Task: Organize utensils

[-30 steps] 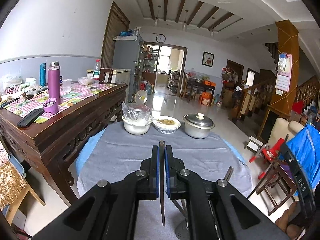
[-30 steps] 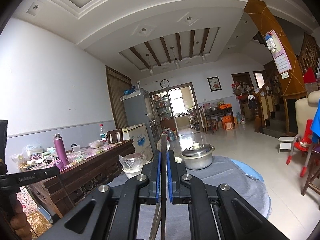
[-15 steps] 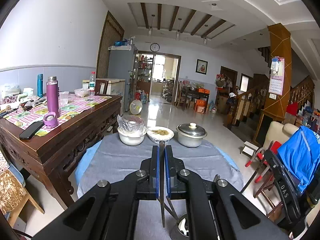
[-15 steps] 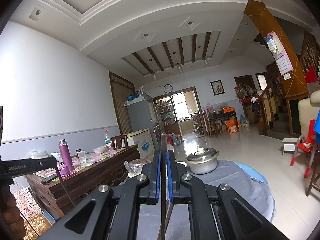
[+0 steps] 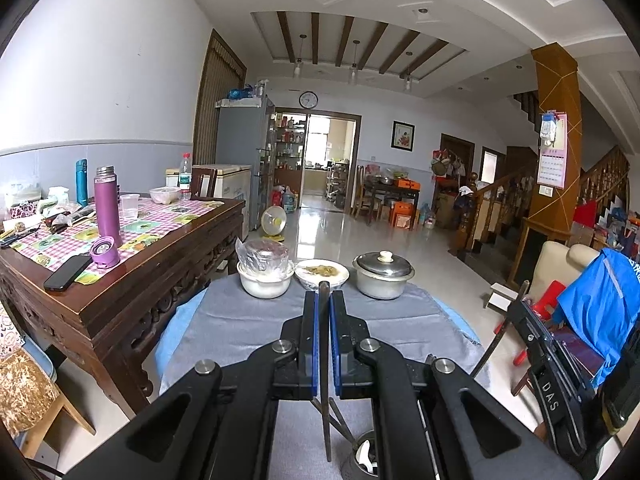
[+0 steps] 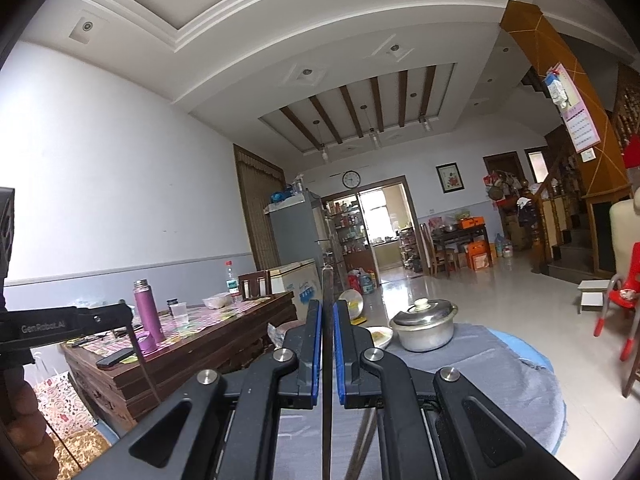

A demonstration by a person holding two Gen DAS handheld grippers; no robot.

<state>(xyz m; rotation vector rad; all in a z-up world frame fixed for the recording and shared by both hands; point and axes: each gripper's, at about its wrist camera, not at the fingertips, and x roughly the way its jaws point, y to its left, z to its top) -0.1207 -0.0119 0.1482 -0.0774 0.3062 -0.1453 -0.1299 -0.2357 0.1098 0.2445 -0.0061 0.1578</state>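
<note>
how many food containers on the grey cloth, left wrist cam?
3, in a row at the far edge: wrapped bowl left, plate middle, lidded pot right. Claws may hide more.

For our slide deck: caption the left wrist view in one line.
Left gripper clamps a chopstick upright above the utensil holder.

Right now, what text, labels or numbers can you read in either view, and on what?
"DAS" on the right gripper body, left wrist view.
"GenRobot.AI" on the left gripper body, right wrist view.
Clock face: numerals too small to read.
Calendar on the pillar: print too small.
Chest freezer front: blue logo blurred.
Bottle label: unreadable.
</note>
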